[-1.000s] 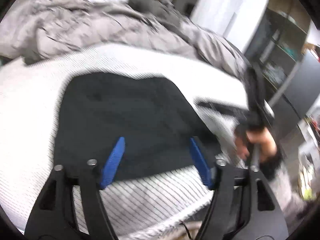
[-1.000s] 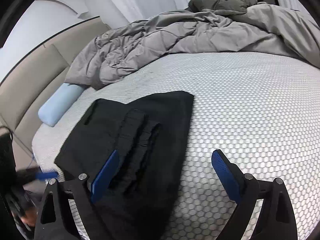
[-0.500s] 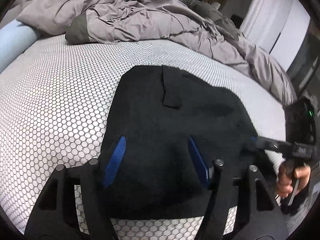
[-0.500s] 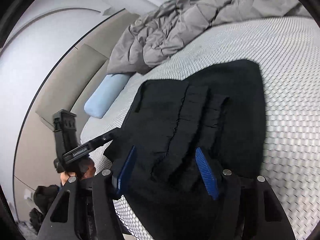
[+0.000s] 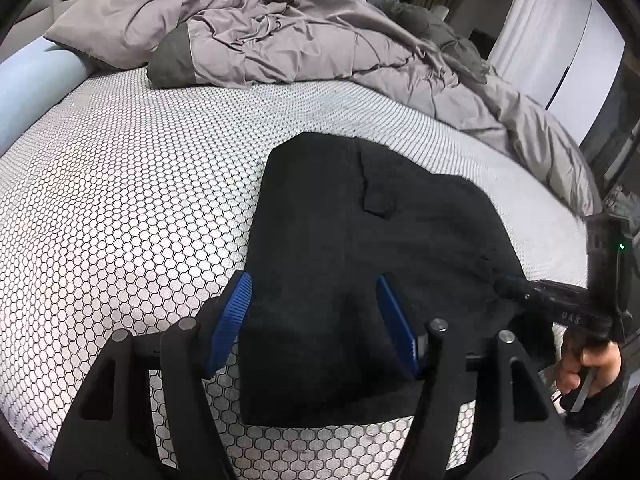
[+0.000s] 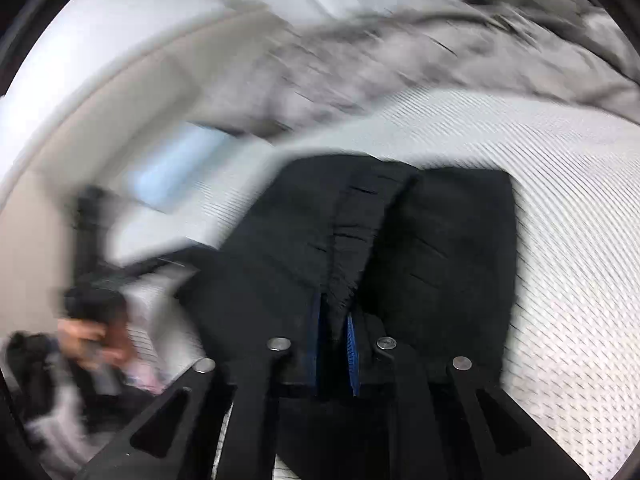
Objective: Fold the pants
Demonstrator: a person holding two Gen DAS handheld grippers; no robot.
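Black pants [image 5: 360, 248] lie folded flat on the white honeycomb mattress [image 5: 120, 220]. My left gripper [image 5: 314, 320] is open, its blue pads straddling the near left edge of the pants just above the fabric. In the blurred right wrist view, my right gripper [image 6: 335, 340] is shut on a gathered ridge of the pants [image 6: 440, 240] at their near edge. The right gripper also shows in the left wrist view [image 5: 560, 300] at the pants' right side, held by a hand.
A rumpled grey duvet [image 5: 300, 40] covers the far side of the bed. A light blue bolster [image 5: 28, 88] lies at the far left by the headboard. The mattress edge runs close below the pants. Shelves and curtains stand at the right.
My right gripper has closed from half open onto the pants' ridge and is moving fast. My left gripper has edged closer over the pants' near left edge, staying open.
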